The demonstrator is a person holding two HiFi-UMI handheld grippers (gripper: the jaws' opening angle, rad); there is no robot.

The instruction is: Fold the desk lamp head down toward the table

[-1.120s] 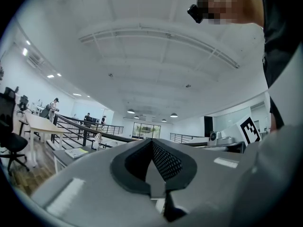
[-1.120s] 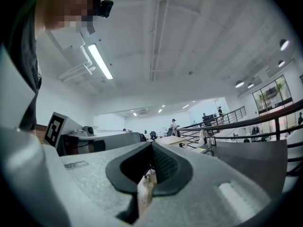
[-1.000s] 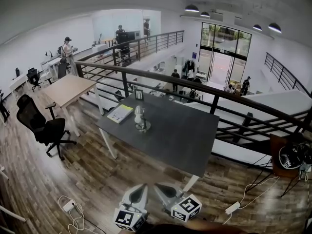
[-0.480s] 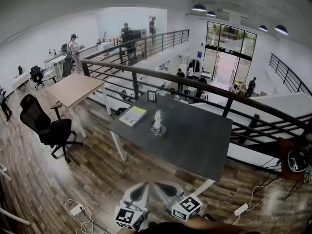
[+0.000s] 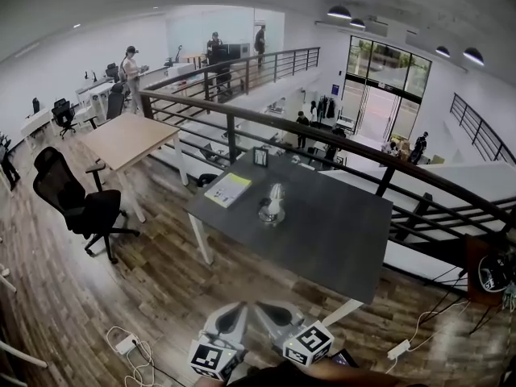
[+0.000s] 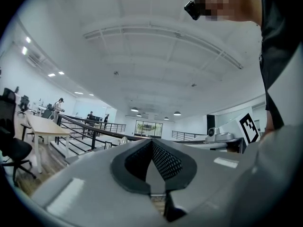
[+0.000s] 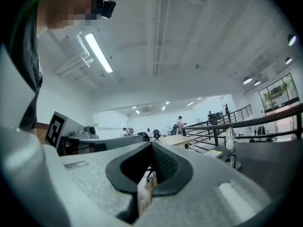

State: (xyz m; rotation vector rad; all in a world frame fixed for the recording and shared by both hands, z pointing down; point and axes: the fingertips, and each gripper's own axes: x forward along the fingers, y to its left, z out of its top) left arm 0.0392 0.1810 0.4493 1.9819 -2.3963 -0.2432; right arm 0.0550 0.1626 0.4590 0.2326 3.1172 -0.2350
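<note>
My left gripper (image 5: 239,307) and right gripper (image 5: 261,306) are pinched shut and empty, so a clumsy closed-jaw shove could topple the slim desk lamp (image 5: 274,203) on the table (image 5: 343,236).

The left gripper (image 6: 152,143) has its grey jaws closed tip to tip, with nothing between them. A dark railing (image 6: 94,129) runs beyond the tips. A wooden table (image 6: 45,128) and a black office chair (image 6: 9,145) stand at the left. A person (image 6: 58,106) stands behind the table's far edge.
</note>
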